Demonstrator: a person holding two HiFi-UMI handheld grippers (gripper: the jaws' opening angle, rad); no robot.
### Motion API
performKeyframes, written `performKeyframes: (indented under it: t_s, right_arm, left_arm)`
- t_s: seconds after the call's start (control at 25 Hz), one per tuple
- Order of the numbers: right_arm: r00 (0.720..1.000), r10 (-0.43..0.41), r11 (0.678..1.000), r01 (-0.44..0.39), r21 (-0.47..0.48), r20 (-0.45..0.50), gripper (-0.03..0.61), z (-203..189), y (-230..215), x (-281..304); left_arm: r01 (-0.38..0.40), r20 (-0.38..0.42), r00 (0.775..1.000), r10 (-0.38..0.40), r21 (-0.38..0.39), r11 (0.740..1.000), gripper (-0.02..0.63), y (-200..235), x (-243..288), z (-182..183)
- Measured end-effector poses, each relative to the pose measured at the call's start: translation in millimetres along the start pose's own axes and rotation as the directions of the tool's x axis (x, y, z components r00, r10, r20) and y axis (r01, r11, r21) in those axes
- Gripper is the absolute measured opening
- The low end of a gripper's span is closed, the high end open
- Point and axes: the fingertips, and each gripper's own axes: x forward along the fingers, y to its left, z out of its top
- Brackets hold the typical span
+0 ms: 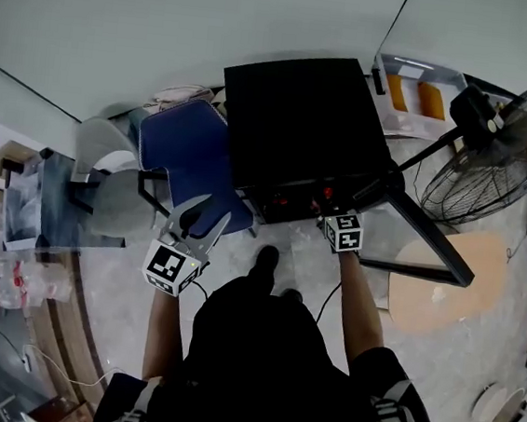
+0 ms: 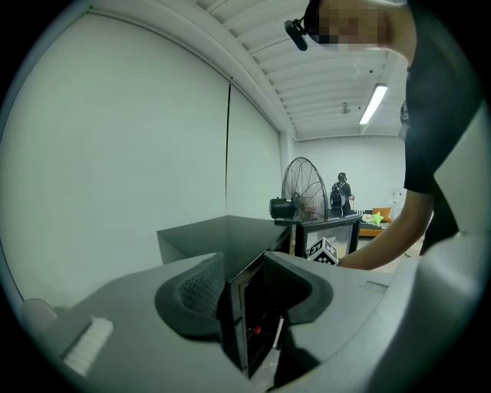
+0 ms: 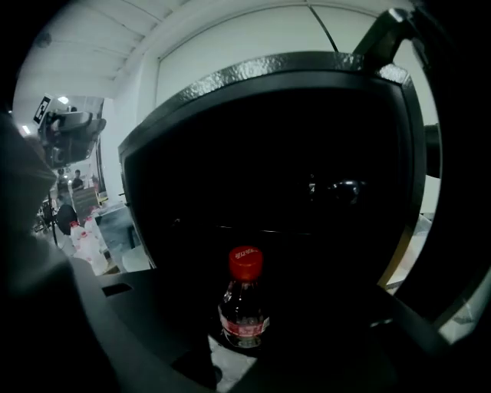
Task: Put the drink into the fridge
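Counted: 1 drink bottle (image 3: 244, 307), 1 black fridge (image 1: 302, 116), 2 tongs. Pinched upright, red cap on top, in the right tongs (image 3: 245, 341), low centre of the right gripper view, at the fridge's dark open front. Spread and empty: left tongs (image 2: 249, 311), lower centre-left of the head view, short of the fridge. Around: 1 open fridge door (image 1: 415, 235) swung out right of the reaching arm, 1 blue chair (image 1: 190, 155) just left of the fridge, 1 fan (image 1: 499, 155) upper right.
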Motion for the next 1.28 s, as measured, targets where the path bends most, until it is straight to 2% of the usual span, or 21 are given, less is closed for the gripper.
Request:
performKeyframes:
  t_s: [0.56, 1.0, 1.04, 1.12, 1.28]
  right_arm:
    - [0.995, -0.023, 0.999, 0.02, -0.028, -0.1, 0.135, -17, -11, 82]
    - [0.993, -0.031, 0.999, 0.027, -0.038, -0.114, 0.14, -20, -11, 101]
    - [0.993, -0.032, 0.999, 0.027, -0.04, -0.115, 0.149, -19, -11, 101]
    - [0.993, -0.03, 0.999, 0.025, -0.045, -0.114, 0.206, -19, -12, 101]
    - [0.992, -0.044, 0.998, 0.039, -0.048, -0.121, 0.216, -27, -14, 94]
  left_arm:
    - [-0.018, -0.047, 0.999, 0.018, 0.005, 1.0, 0.161, 42, 1, -15]
    - [-0.024, -0.053, 0.998, 0.024, -0.004, 1.0, 0.161, 54, 3, -19]
    - [-0.023, -0.052, 0.998, 0.023, -0.003, 1.0, 0.161, 53, 3, -19]
    - [-0.022, -0.048, 0.999, 0.022, -0.001, 1.0, 0.161, 50, 4, -17]
    - [-0.019, -0.04, 0.999, 0.019, 0.0, 1.0, 0.161, 44, 4, -13]
